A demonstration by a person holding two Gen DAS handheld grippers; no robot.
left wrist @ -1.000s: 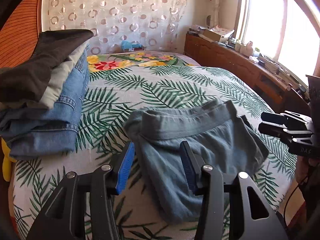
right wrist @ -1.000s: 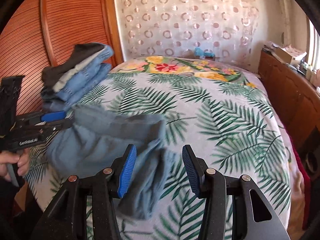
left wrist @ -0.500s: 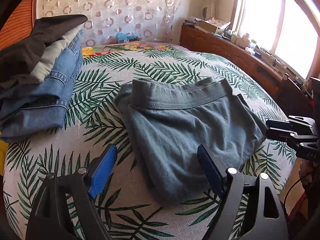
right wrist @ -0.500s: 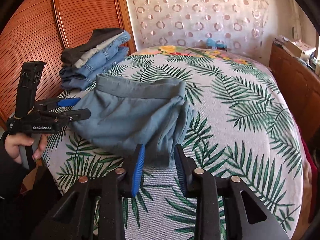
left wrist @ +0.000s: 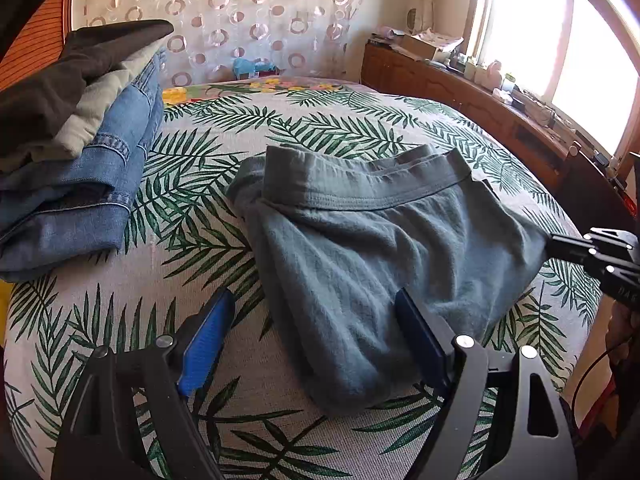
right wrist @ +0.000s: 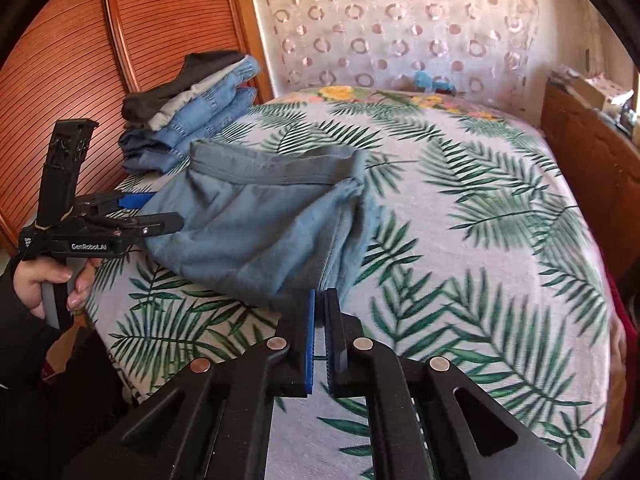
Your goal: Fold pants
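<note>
Your left gripper [left wrist: 308, 344] stands wide open over the pants [left wrist: 380, 256]. Only the right wrist view shows your right gripper [right wrist: 319, 300] closed, pinching their near edge.

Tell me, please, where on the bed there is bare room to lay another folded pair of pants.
The bedspread lies bare right of the grey-blue pants, toward the wooden cabinet, and beyond them toward the curtain. The left edge is crowded by the folded stack.
</note>
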